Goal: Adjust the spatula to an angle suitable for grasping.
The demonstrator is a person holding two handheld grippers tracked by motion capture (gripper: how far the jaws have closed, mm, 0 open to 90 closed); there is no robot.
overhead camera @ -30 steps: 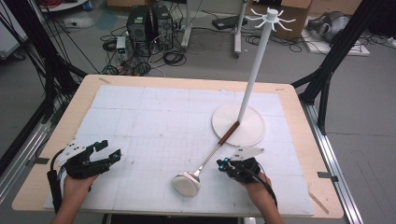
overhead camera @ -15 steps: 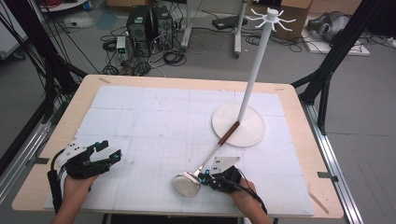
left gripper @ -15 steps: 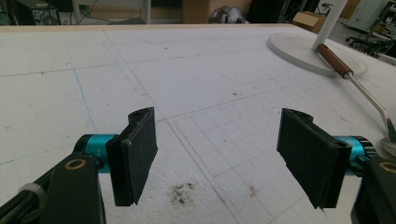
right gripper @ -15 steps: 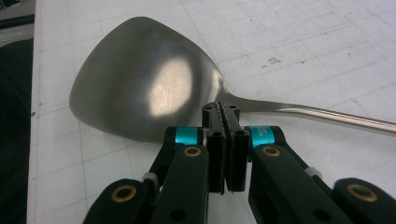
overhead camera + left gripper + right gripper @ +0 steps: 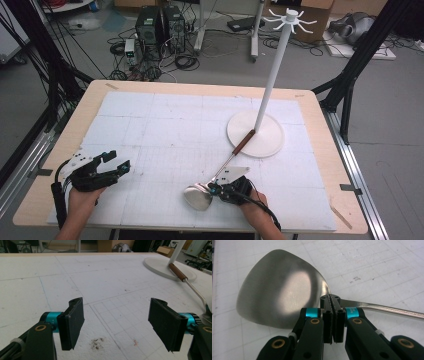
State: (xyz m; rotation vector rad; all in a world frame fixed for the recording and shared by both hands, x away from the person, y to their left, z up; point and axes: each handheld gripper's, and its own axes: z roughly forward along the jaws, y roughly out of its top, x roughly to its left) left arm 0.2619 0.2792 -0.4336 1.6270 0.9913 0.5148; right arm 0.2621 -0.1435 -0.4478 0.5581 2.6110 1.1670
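Since a second ago, the right gripper (image 5: pixel 216 190) has slid left to the steel spatula with brown wooden handle (image 5: pixel 223 167) on the white tabletop (image 5: pixel 165 130). Left gripper (image 5: pixel 120 327) gapes, empty. Right gripper view: jaws pressed together at the spatula's neck, blade just beyond.

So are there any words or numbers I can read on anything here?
Teal band on the right gripper: tiny print, too blurred to read.
Teal band on the left gripper: a faint mark, unreadable.
Spatula, white stand, table: no writing to be seen.
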